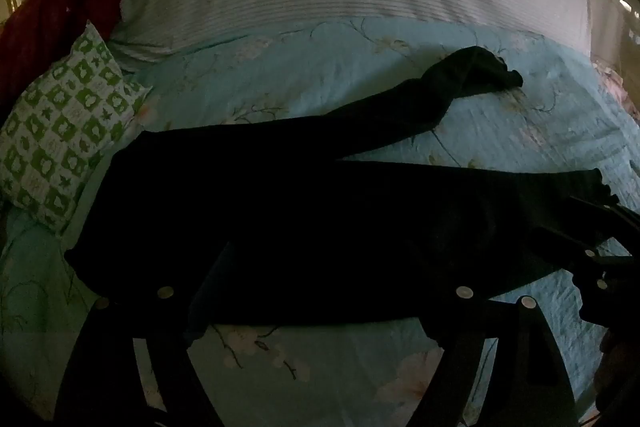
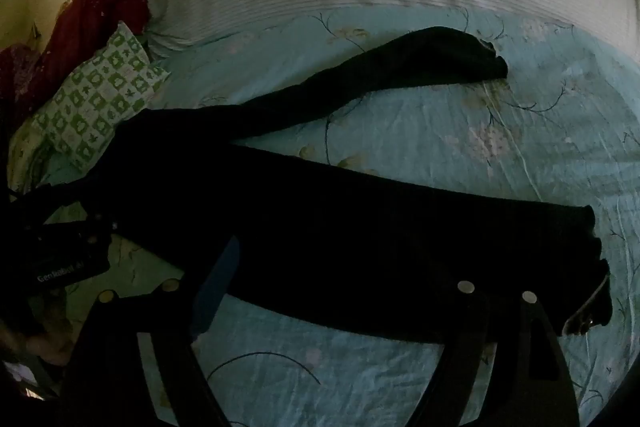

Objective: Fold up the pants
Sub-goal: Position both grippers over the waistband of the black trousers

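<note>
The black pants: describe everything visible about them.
The black pants are dark, soft fabric, unfolded, lying flat on a light blue floral bedsheet. The two legs are spread in a V: the farther one angles away to a bunched cuff, the nearer one runs straight to the right. The waist end lies at the left, beside a green-and-white patterned pillow; whether they touch is unclear. Both grippers' fingers hover over the near edge, open, with nothing visibly gripped.

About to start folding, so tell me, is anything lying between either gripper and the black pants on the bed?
Nothing visible. The black pants lie spread on the teal floral bedspread, right ahead of the left gripper and right gripper. The green checkered pillow sits beside the waistband.
</note>
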{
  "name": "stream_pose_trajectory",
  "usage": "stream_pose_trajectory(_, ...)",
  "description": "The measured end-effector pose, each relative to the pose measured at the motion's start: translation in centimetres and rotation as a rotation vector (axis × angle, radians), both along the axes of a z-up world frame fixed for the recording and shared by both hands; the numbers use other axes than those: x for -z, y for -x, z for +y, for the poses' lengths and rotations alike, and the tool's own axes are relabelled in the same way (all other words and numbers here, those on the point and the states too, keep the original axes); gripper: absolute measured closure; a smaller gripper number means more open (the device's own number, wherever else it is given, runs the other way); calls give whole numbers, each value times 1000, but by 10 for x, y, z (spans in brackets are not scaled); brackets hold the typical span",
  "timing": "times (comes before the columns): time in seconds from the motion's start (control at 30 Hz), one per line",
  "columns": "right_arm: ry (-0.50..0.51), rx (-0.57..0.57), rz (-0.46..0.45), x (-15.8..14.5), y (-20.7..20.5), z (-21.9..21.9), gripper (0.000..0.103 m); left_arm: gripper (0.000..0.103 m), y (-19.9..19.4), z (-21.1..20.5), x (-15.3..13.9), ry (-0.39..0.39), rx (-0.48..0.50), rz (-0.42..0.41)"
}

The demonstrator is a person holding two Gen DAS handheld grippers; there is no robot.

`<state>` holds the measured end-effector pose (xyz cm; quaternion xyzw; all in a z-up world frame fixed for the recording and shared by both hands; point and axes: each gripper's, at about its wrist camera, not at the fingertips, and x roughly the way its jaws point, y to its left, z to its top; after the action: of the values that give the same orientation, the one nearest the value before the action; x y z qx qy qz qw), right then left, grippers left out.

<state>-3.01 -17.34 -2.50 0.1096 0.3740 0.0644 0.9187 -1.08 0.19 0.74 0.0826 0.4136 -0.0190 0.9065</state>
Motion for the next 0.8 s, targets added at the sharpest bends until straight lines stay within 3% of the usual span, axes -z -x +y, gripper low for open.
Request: stream_pose_trajectory(0.8, 3, 7, -3, -1, -5, -10, 22, 19, -9, -6, 4, 14, 19, 35)
